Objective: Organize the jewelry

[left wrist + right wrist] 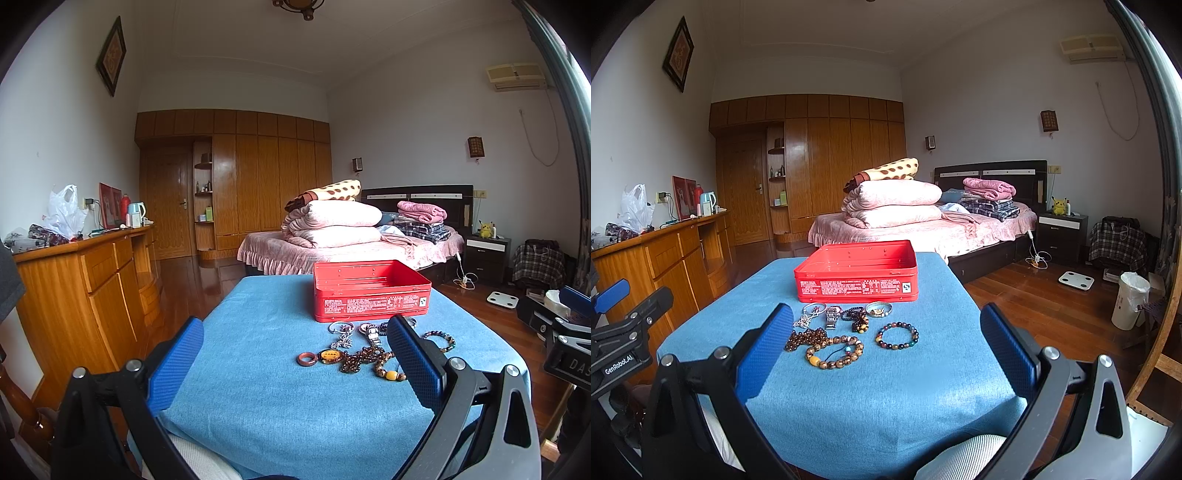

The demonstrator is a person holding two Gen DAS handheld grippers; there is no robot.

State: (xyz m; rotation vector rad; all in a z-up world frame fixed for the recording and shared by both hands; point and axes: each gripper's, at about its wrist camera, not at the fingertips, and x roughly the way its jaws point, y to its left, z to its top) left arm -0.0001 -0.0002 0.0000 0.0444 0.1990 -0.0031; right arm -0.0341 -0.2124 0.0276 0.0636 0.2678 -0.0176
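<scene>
Nothing is stowed yet — the red tin (857, 273) looks empty, the jewelry (846, 332) lies on the blue cloth (868, 398) near it, and the left gripper (295, 354) and right gripper (886, 343) both gape, holding nothing.

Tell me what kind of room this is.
A lived-in bedroom, most likely: a bed piled with folded quilts, a wall of wooden wardrobes, and a nightstand beside the headboard.

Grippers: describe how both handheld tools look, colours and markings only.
Both match. The left gripper and right gripper each have black angular plastic frames with silver round bolts and blue textured pads lining the jaws. White lettering "GenRobot.AI" marks the left one's body, seen in the right wrist view. No cables or sleeves show.
</scene>
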